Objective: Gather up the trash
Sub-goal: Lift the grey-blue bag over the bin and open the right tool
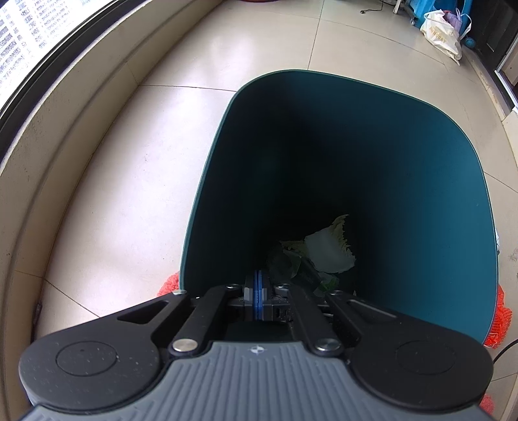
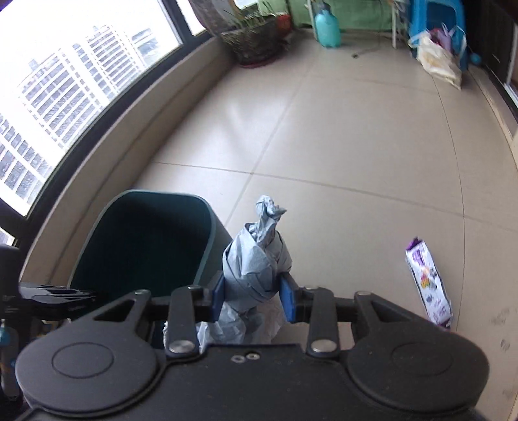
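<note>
A dark teal trash bin (image 1: 421,194) stands on the tiled floor, with a pale cabbage leaf (image 1: 330,249) and other scraps at its bottom. My left gripper (image 1: 258,291) is at the bin's near rim, its blue pads pressed together with nothing visible between them. My right gripper (image 2: 254,293) is shut on a crumpled grey-blue paper wad (image 2: 255,259), held in the air just right of the bin (image 2: 155,192). A purple snack wrapper (image 2: 429,285) lies on the floor to the right. The left gripper (image 2: 55,294) shows at the bin's near-left edge.
Orange mesh netting (image 1: 500,324) lies under the bin's near side. A low ledge under the windows (image 2: 97,155) runs along the left. At the far end are a potted plant basket (image 2: 255,35), a teal bottle (image 2: 327,29) and a white bag (image 2: 437,61).
</note>
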